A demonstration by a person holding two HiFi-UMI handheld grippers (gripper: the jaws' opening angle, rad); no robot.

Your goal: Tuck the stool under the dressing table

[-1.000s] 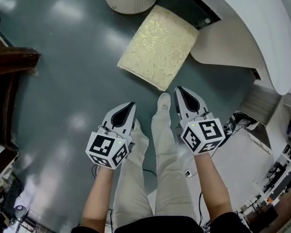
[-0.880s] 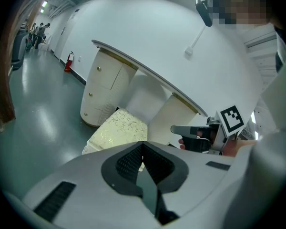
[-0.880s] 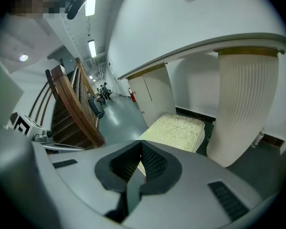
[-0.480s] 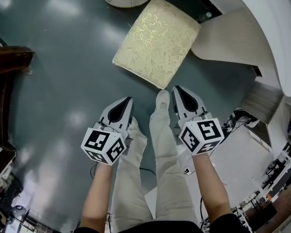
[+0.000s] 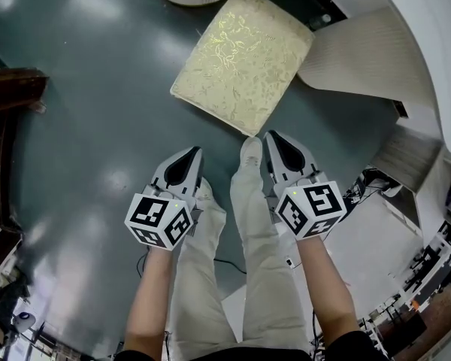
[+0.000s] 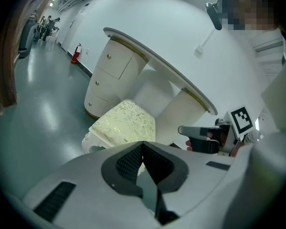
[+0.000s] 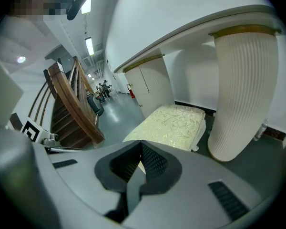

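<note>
head view: stool (image 5: 243, 60) legs hidden | dressing table (image 5: 430, 47) cut off rt

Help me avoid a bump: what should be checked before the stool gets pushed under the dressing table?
1. Jaws of left gripper together, empty: ok.
2. Jaws of right gripper together, empty: ok.
3. Grippers touching the stool: not ok, both are short of it.
4. Stool's far end between the pedestals of the dressing table: ok.
5. Space under the dressing table free: cannot tell, hidden.
</note>
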